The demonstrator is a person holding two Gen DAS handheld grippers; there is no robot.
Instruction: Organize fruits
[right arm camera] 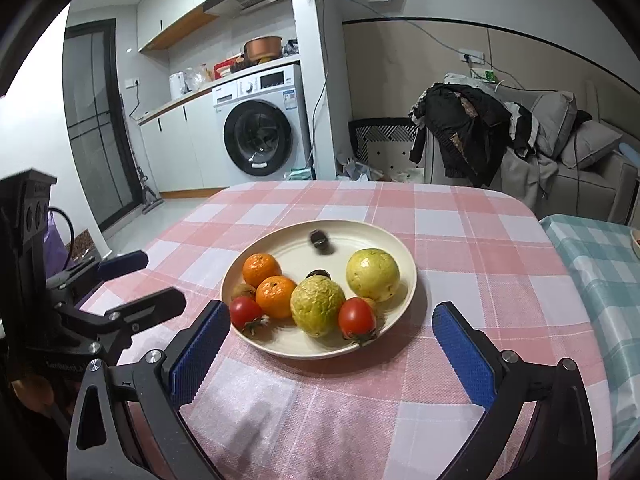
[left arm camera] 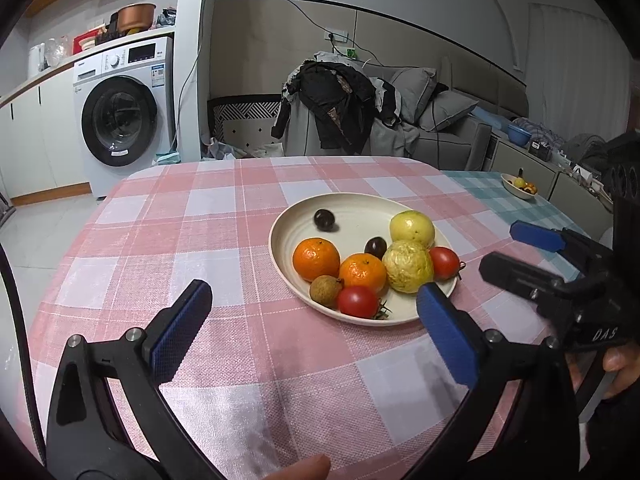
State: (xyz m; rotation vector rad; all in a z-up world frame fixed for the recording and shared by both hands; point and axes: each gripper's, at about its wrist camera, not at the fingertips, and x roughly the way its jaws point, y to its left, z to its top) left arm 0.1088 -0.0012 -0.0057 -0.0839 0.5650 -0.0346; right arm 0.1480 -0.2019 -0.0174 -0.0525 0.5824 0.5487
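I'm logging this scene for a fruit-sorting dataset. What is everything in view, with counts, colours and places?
plate: 1, cream, on the pink checked tablecloth
tangerines: 2, orange, left side of plate
guavas: 2, yellow-green, right side of plate
tomatoes: 2, red, near edge of plate
dark round fruits: 2, dark purple, far side and middle of plate
longan: 1 clearly seen, brown, near-left edge of plate
small bowl: 1, white, holding fruit on the teal checked cloth
washing machine: 1, white, background
clothes pile: dark, over sofa
left gripper: open, empty
right gripper: open, empty
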